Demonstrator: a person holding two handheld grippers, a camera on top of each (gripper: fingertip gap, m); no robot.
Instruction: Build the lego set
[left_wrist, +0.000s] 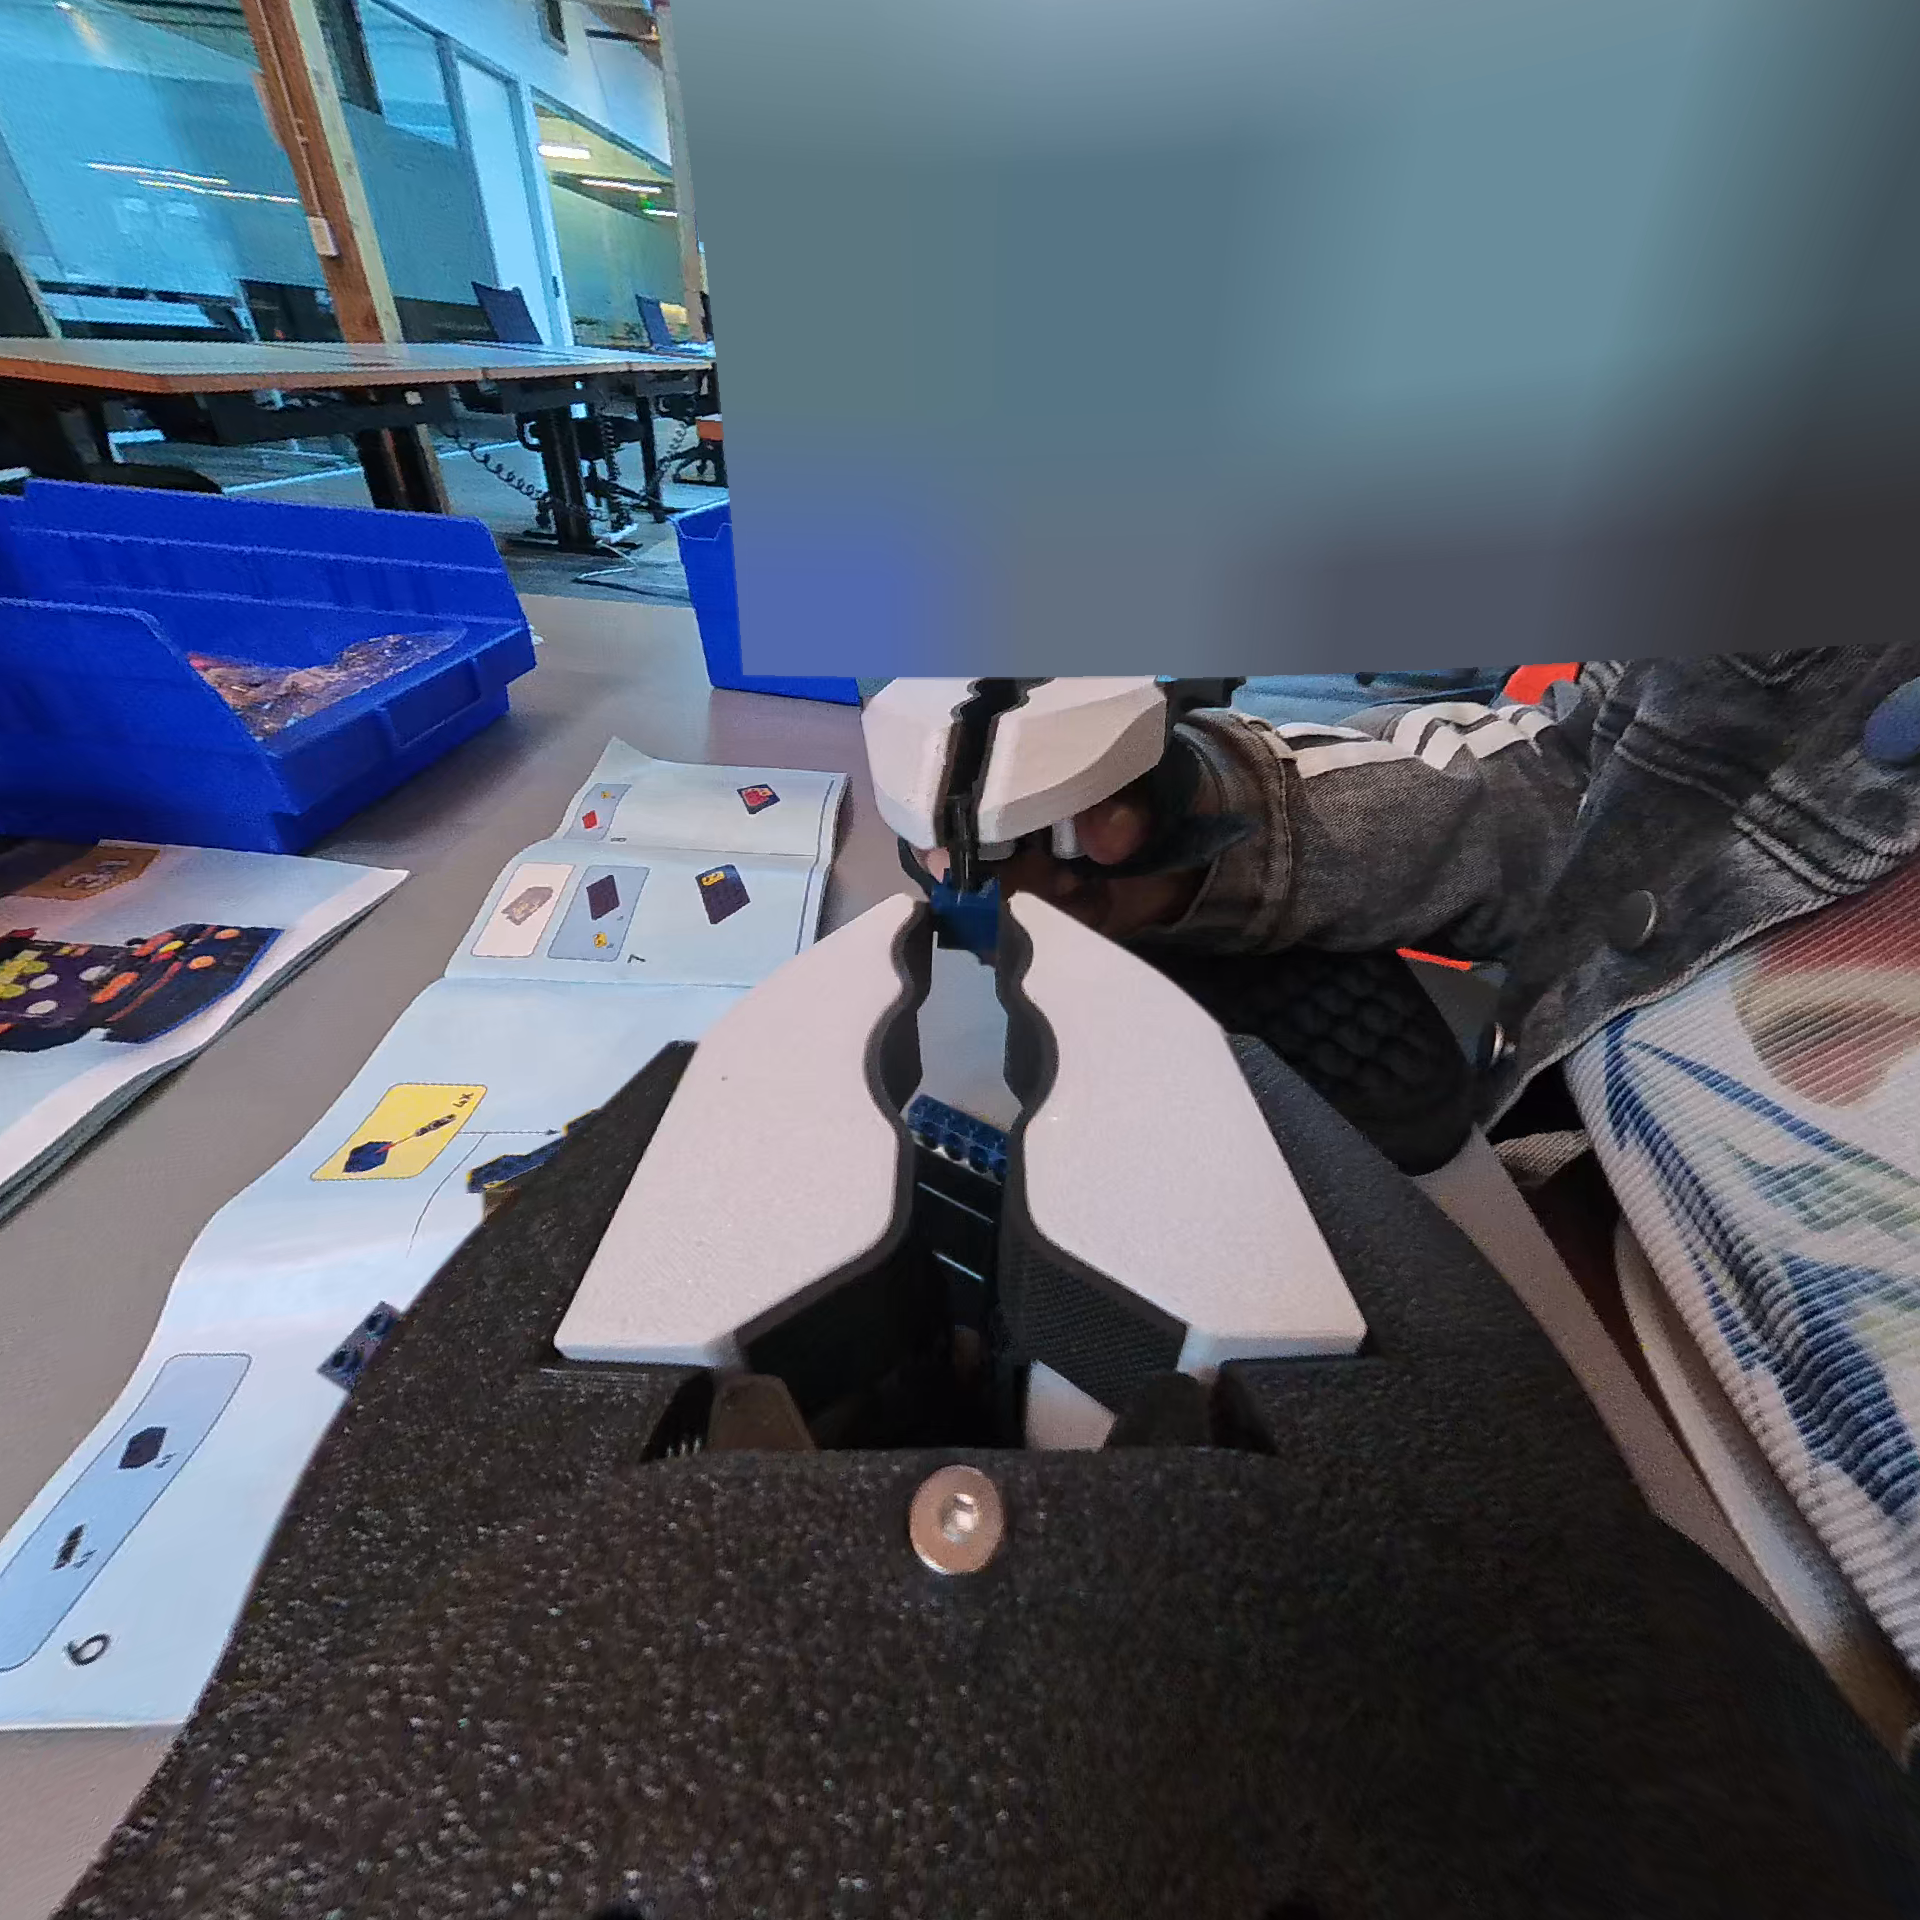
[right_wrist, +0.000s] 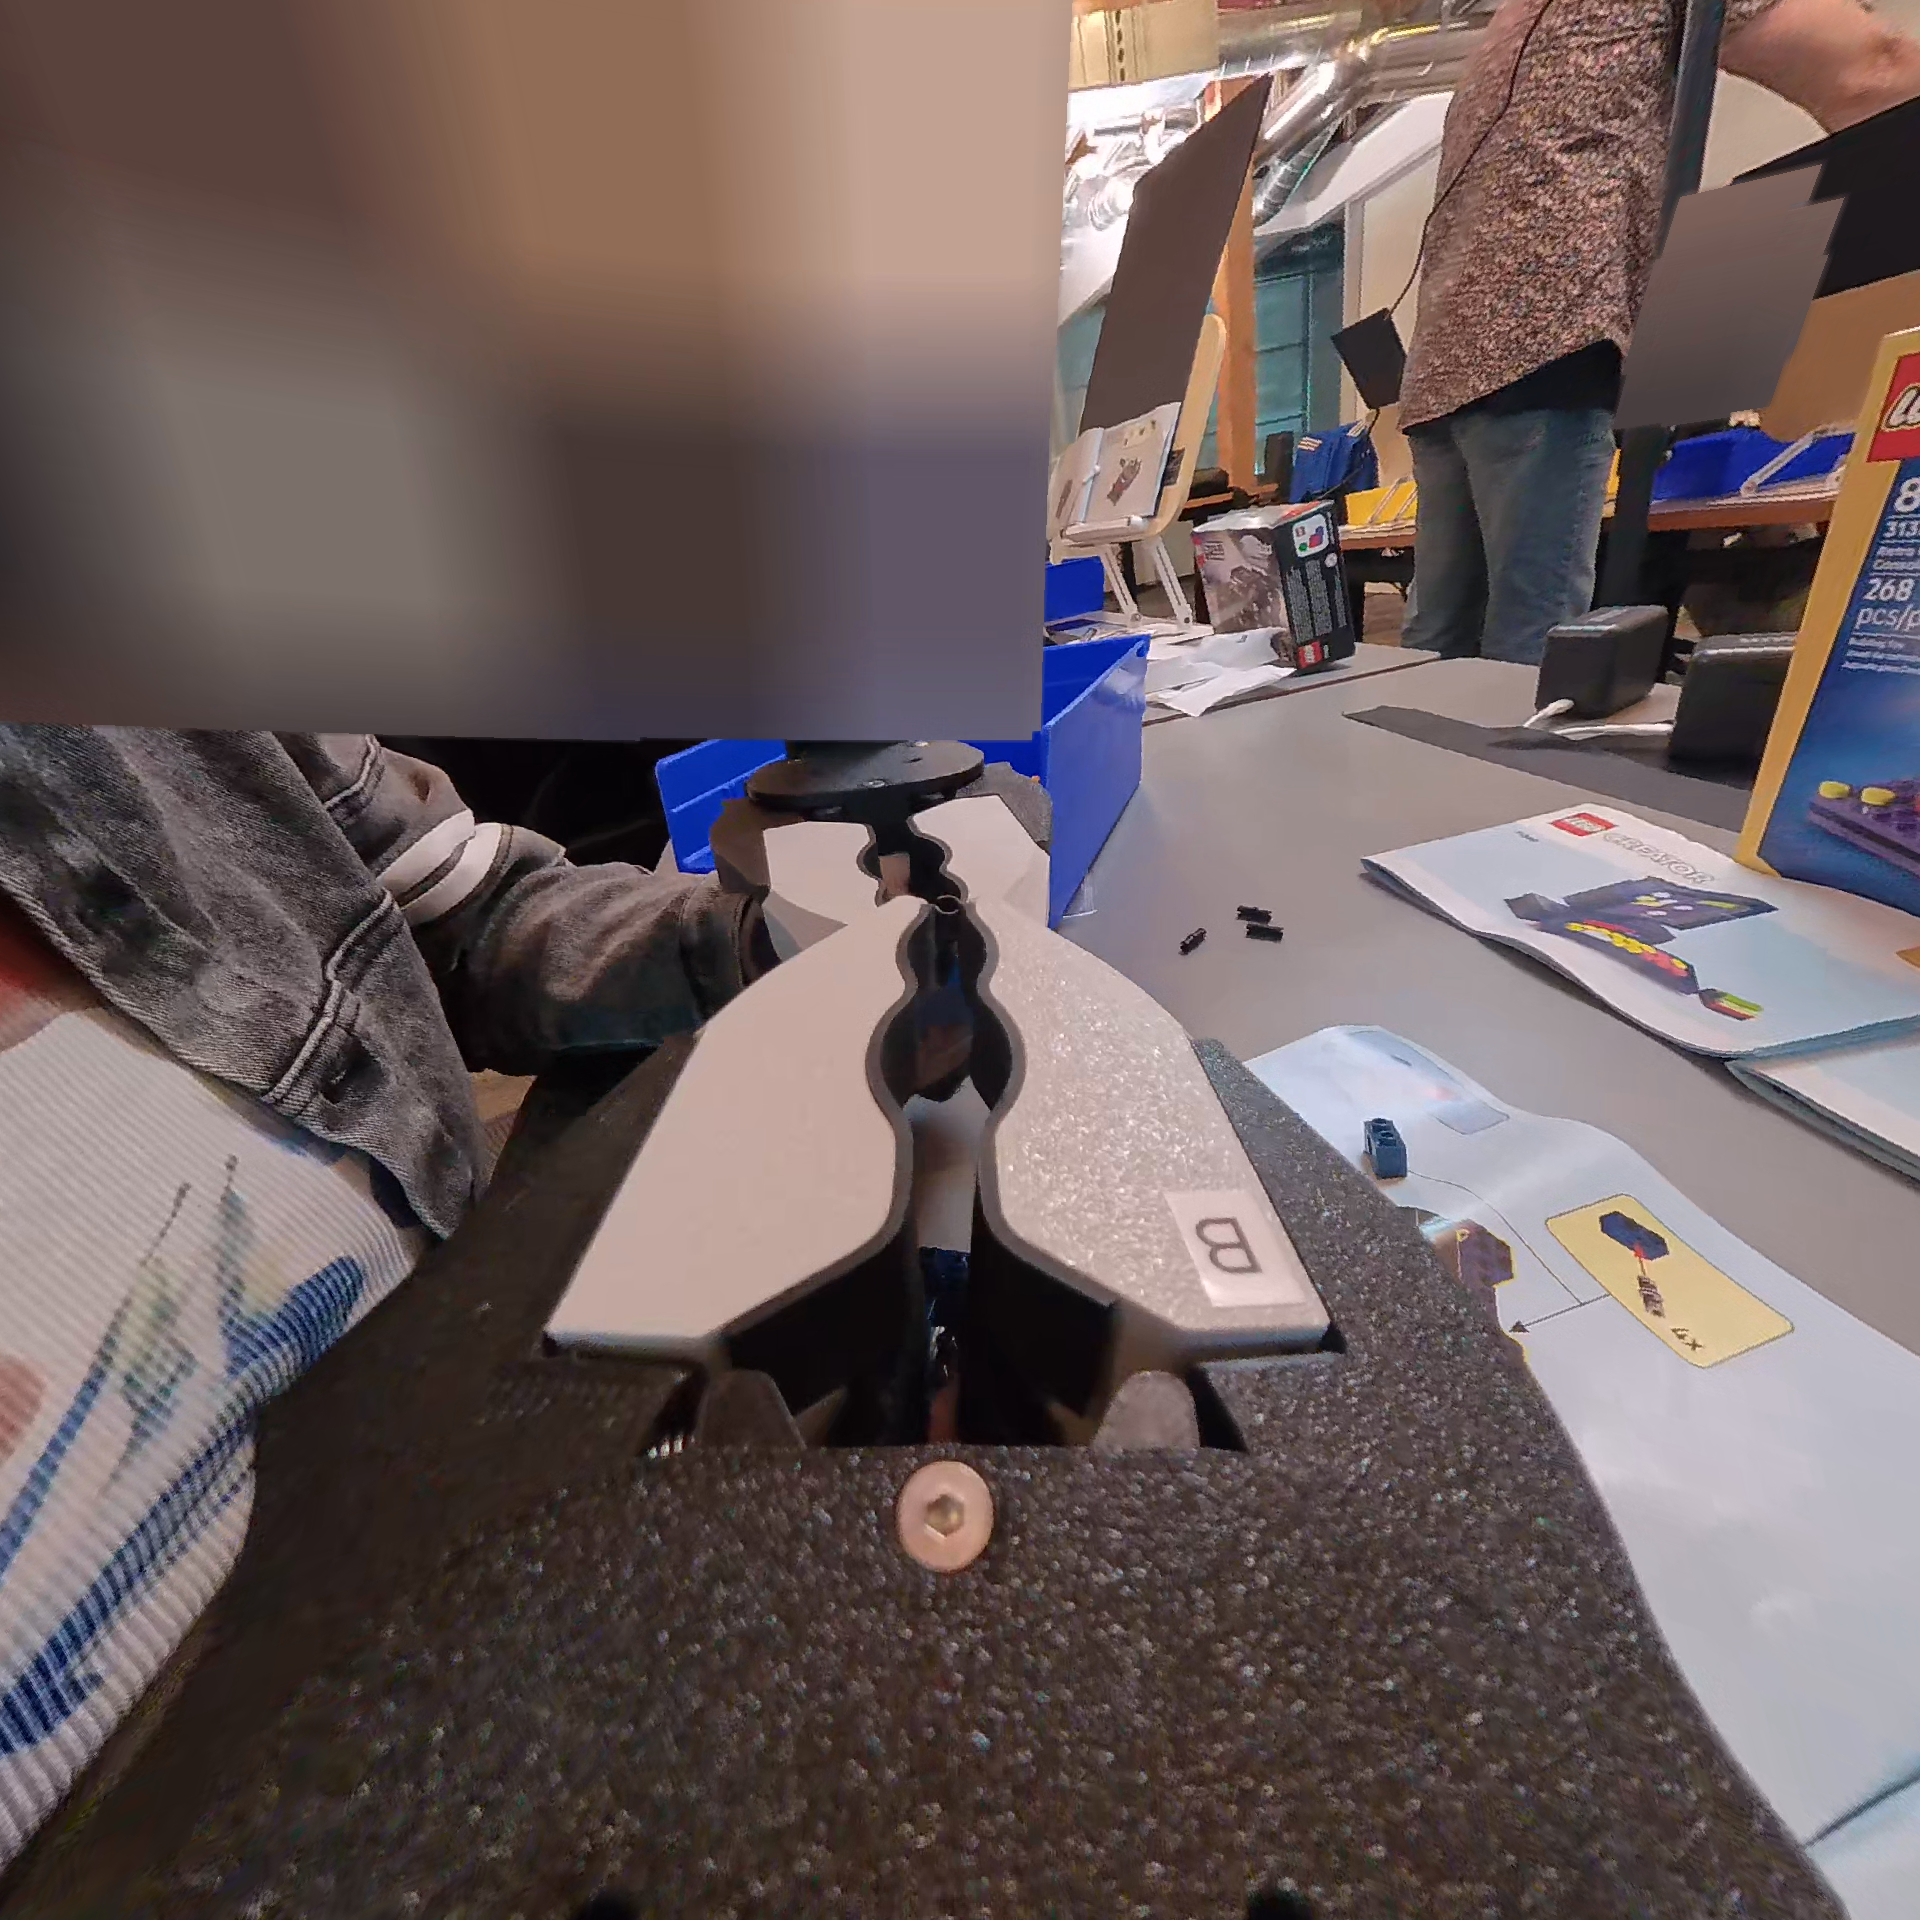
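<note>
In the left wrist view my left gripper (left_wrist: 964, 916) is shut on a small dark blue brick (left_wrist: 968, 927) at its fingertips, above the grey table (left_wrist: 644, 665). My right gripper (left_wrist: 961, 831) comes down onto it from the far side. It is shut on a thin black pin (left_wrist: 962, 847) whose end meets the top of the brick. In the right wrist view my right gripper (right_wrist: 948, 916) is nearly closed on the pin (right_wrist: 943, 907), seen end-on at the tips. The left gripper (right_wrist: 912, 862) sits just behind it.
Blue bins (left_wrist: 260, 665) (right_wrist: 1091, 748) stand at the back. Open instruction sheets (left_wrist: 644, 894) (right_wrist: 1662, 1351) lie on the table. A loose blue brick (right_wrist: 1385, 1146) and a few black pins (right_wrist: 1236, 925) lie to the right. A toy box (right_wrist: 1849, 644) and a booklet (right_wrist: 1662, 925) stand far right. Left and right tips are no more than a few centimetres apart.
</note>
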